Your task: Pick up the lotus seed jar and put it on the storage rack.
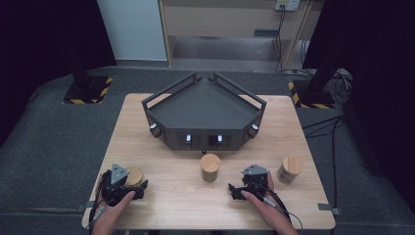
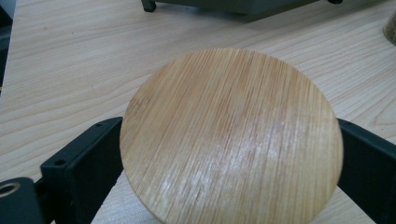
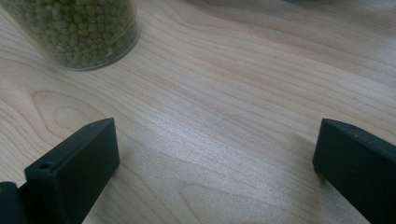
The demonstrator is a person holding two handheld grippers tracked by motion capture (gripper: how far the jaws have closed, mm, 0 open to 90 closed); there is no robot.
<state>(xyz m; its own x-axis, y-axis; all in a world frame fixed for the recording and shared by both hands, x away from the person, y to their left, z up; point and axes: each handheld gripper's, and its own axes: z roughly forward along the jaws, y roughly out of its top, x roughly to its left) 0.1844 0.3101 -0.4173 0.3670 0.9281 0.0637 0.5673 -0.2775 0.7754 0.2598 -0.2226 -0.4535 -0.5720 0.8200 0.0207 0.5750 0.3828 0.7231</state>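
Left gripper view: jaws flank jar lid (image 2: 229,140) (bamboo).

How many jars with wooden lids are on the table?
3: one jar between the left claw's jaws, a middle jar before the tray, and a right jar near the right edge.

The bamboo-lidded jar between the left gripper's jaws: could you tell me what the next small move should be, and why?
Probably close the left gripper on the bamboo-lidded jar. Its jaws already flank the lid on both sides, but whether they press yet cannot be told. The right gripper stands open over bare table, so it can wait.
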